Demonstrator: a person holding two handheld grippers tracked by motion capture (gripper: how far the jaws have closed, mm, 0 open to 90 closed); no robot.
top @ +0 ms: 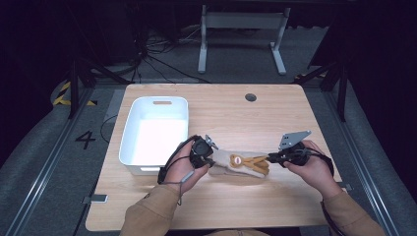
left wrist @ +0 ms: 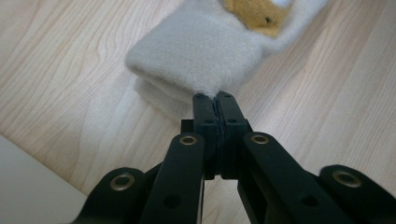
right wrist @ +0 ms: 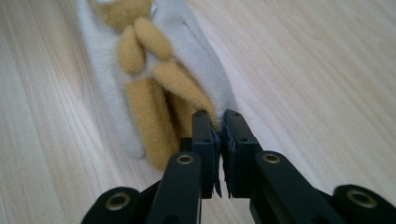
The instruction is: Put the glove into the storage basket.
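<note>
A cream fuzzy sock (top: 241, 164) with a tan animal figure lies stretched across the wooden table (top: 236, 118) between my two grippers. My left gripper (top: 211, 163) is at its left end, shut on the edge of the cuff. In the left gripper view the jaws (left wrist: 215, 100) press together on the pale fabric of the sock (left wrist: 201, 51), whose cuff is slightly raised off the wood. My right gripper (top: 269, 158) holds the other end. In the right gripper view its jaws (right wrist: 218, 116) pinch the sock (right wrist: 187, 51) beside the tan strips.
A white plastic bin (top: 129, 132) stands on the table's left half, just beyond my left hand. A round cable hole (top: 251, 97) sits near the far edge. Past the table, a desk frame and cables stand on the dark floor.
</note>
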